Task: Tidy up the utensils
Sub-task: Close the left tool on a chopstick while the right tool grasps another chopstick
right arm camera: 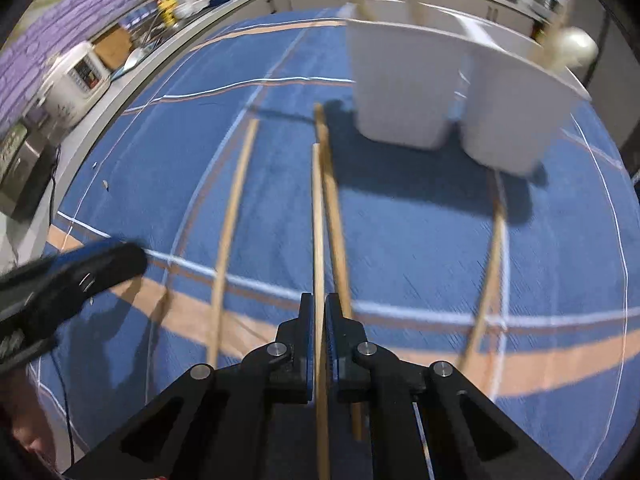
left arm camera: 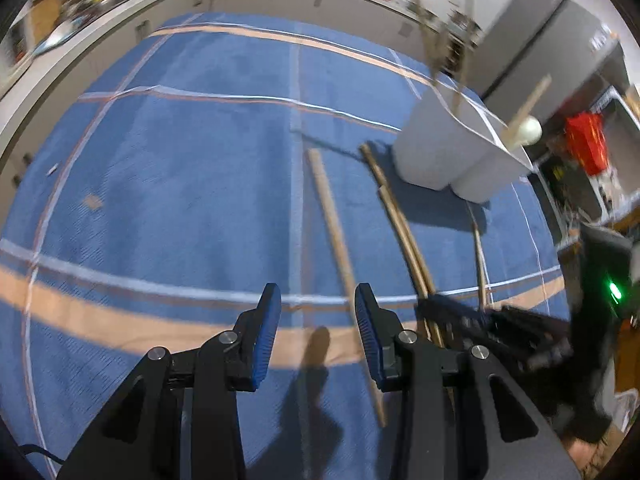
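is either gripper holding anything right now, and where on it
The right gripper is shut on a wooden chopstick, gripping it near its lower end. The left gripper is open and holds nothing.

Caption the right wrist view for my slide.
Right gripper shut on a chopstick lying on the blue cloth before the white holder.

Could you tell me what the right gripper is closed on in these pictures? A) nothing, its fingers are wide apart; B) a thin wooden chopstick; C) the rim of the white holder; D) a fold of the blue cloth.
B: in the right wrist view the right gripper has its fingers pressed together on a thin wooden chopstick, short of the white holder.
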`<state>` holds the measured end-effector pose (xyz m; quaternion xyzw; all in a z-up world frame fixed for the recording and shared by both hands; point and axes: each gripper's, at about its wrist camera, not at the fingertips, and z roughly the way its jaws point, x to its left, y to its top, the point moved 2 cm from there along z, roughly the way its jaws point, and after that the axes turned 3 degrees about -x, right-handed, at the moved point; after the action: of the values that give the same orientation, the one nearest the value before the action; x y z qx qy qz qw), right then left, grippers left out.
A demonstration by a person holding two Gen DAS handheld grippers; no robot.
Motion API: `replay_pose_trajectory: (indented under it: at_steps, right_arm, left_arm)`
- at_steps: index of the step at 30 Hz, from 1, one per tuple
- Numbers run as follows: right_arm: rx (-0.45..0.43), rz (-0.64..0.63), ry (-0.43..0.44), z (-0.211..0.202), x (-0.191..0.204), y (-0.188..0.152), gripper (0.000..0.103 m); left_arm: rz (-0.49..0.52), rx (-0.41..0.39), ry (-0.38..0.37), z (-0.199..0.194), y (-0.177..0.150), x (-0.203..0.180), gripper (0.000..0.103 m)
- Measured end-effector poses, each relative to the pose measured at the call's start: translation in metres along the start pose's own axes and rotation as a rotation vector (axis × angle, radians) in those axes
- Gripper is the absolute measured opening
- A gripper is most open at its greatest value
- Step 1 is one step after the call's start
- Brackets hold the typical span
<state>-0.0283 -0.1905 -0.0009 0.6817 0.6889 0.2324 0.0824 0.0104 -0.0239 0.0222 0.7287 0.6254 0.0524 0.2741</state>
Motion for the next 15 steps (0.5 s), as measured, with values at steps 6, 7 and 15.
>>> replay_pose_trajectory:
  at_steps: [6,7,15]
  right_arm:
    - [-0.015,0.051,0.032,-0.01,-0.013,-0.02,0.006]
    - [-0.017,0.054,0.037,-0.012,-0.014,-0.023,0.006]
    - [-0.024,0.09,0.099,-0.017,-0.021,-0.034,0.006]
  left_arm:
    - [0.098,0.063,0.085,0.048,0.009,-0.029,0.037]
    - [0.124,0.065,0.112,0.051,0.01,-0.033,0.037]
    - [0.144,0.069,0.116,0.053,0.004,-0.044,0.006]
